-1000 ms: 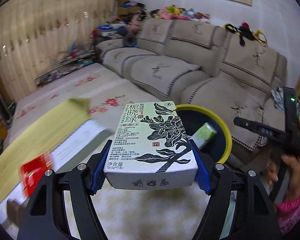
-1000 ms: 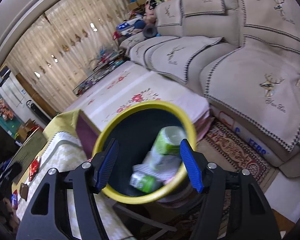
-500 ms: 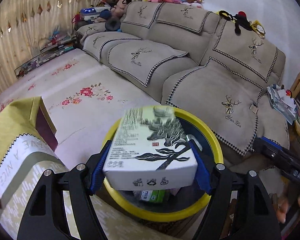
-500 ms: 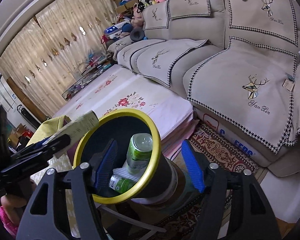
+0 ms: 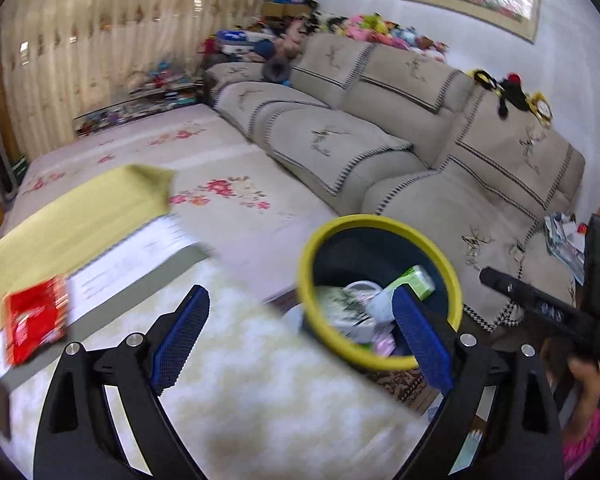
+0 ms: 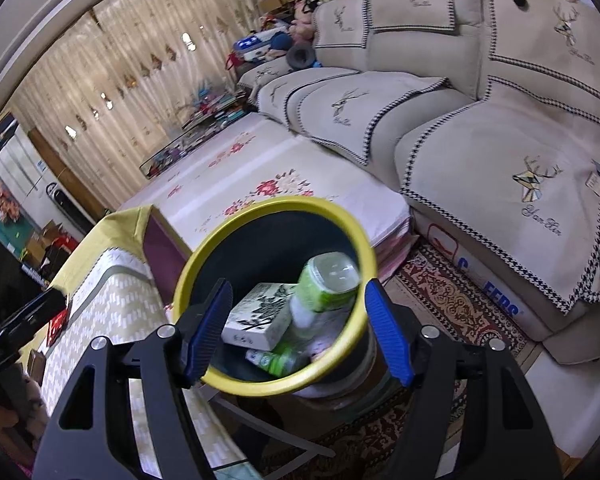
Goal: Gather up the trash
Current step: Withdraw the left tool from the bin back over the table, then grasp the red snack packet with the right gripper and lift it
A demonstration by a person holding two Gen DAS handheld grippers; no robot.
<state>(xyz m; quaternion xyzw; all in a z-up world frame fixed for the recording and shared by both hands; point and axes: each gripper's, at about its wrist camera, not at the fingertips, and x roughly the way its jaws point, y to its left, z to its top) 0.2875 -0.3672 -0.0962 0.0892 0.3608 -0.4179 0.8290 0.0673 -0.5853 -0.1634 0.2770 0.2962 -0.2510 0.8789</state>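
A dark bin with a yellow rim stands beside the table. Inside lie a white box with black flower print, a green-and-white bottle and a small green can. My left gripper is open and empty, over the table edge just left of the bin. My right gripper is open and empty, right above the bin's mouth. A red wrapper lies on the table at the left.
The table has a pale patterned cloth and a yellow cloth. A beige sofa runs behind the bin, with a floral mat beside it. A patterned rug lies under the bin. A child is at the right.
My left gripper opened and let go of the white box, which now lies in the bin. The left gripper then swung left, away from the bin. My right gripper stayed open over the bin.
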